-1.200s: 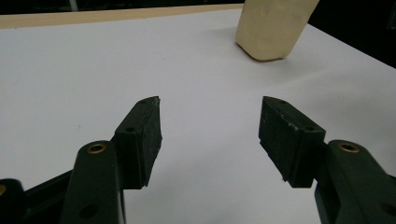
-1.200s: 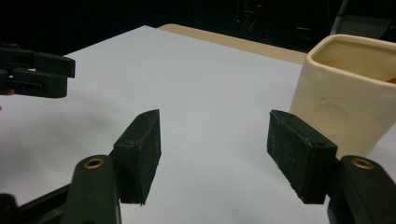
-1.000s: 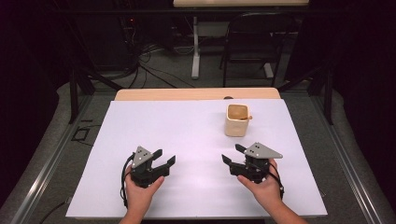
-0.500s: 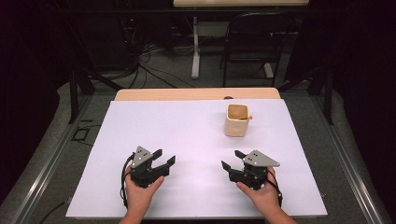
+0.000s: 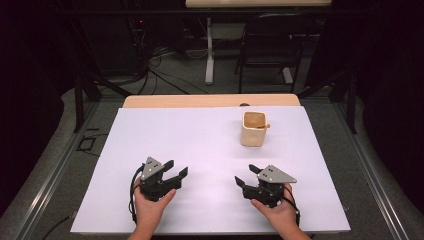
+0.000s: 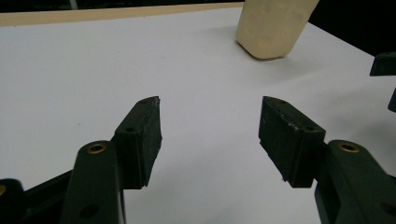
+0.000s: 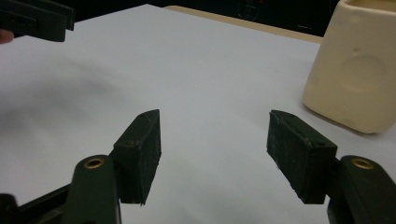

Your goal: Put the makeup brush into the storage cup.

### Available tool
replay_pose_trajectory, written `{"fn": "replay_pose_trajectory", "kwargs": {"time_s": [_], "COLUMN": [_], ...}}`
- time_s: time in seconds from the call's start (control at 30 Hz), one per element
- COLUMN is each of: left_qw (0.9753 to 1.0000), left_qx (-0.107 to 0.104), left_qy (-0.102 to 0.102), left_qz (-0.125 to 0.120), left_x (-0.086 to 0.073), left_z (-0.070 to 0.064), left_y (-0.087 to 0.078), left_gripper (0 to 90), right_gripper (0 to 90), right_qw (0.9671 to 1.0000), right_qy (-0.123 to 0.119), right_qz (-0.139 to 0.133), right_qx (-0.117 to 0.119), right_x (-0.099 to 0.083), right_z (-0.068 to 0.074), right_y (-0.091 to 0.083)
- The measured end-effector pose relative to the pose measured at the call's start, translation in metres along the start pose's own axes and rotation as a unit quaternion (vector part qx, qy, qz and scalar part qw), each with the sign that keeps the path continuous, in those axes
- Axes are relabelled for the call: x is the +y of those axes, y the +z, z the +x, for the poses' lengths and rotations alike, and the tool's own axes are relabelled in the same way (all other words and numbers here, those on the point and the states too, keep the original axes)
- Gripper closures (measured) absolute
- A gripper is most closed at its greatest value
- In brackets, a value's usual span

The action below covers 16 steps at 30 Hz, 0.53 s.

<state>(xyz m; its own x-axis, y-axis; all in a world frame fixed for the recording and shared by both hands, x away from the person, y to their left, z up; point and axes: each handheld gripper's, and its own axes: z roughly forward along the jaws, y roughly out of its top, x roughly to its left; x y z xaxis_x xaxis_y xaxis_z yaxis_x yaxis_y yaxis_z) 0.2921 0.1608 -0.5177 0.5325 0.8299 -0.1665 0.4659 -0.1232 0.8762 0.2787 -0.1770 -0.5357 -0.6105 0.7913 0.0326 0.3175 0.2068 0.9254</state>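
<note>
Right gripper [image 5: 246,175] is sitting slightly nearer the person than before. Both grippers (left [image 5: 176,170] too) are gaping wide, gripping nothing; cup [image 5: 253,128] is standing beyond.

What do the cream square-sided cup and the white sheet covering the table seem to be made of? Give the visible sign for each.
Cream square-sided cup: probably glazed ceramic, perhaps plastic; smooth walls with rounded corners, a soft sheen and a shallow dimple in the right gripper view.

White sheet: likely matte paper or thin board; flat, without glare, and bare tan wood shows beyond its far edge.
</note>
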Motion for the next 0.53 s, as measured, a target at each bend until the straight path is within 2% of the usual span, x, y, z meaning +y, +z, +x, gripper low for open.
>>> {"fn": "replay_pose_trajectory", "kwargs": {"time_s": [0.2,0.23,0.3,0.53], "left_qw": [1.0000,1.0000,1.0000,1.0000], "left_qx": [0.001,0.001,0.000,0.001], "left_qy": [0.000,0.001,0.000,-0.002], "left_qz": [0.001,0.001,0.001,0.000], "left_x": [-0.0003,-0.0003,-0.0003,-0.0001], "left_z": [-0.0001,-0.0001,0.0000,0.0010], "left_y": [0.0005,0.0005,0.0003,0.0000], "left_gripper": [39.7,39.7,39.7,39.6], "right_gripper": [35.1,35.1,35.1,35.1], "right_qw": [1.0000,0.9999,1.0000,0.9999], "right_qy": [0.007,0.009,0.008,0.011], "right_qz": [0.006,-0.003,0.003,0.000], "right_qx": [-0.004,-0.005,-0.004,-0.007], "right_x": [-0.0054,-0.0060,-0.0055,-0.0058], "right_z": [-0.0021,-0.0021,-0.0030,-0.0041], "right_y": [0.0009,0.0021,0.0007,0.0000]}}
